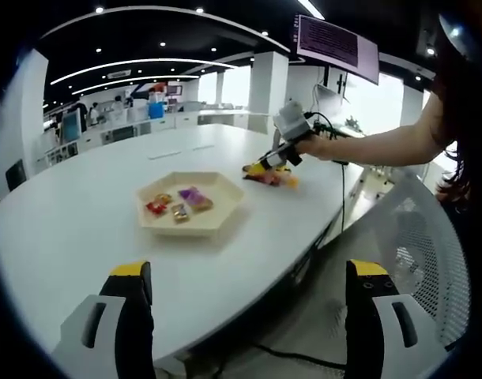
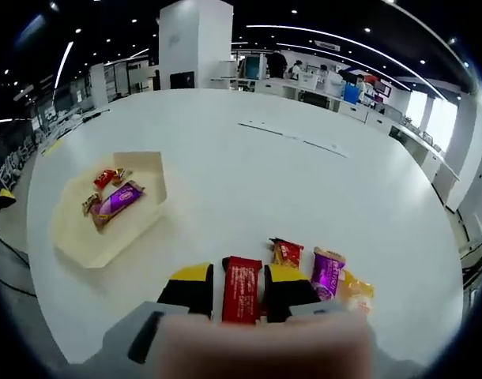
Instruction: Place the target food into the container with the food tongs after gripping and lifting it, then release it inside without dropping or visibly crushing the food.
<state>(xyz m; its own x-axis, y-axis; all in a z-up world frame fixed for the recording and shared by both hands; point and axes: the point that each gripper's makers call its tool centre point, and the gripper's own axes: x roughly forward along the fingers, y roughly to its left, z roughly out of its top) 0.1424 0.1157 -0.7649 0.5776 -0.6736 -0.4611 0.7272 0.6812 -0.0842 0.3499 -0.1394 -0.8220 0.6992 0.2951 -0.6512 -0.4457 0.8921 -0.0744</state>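
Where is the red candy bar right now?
In the right gripper view, the red candy bar sits between the right gripper jaws at the bottom, left of the small orange packet and purple packet on the white table.

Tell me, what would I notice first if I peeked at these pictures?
Probably the red snack packet pinched between the yellow-tipped jaws of the right hand-held gripper, low on the big white table. More bright packets lie just beside it. Farther off sits a pale tray that already holds a purple packet and some small sweets.
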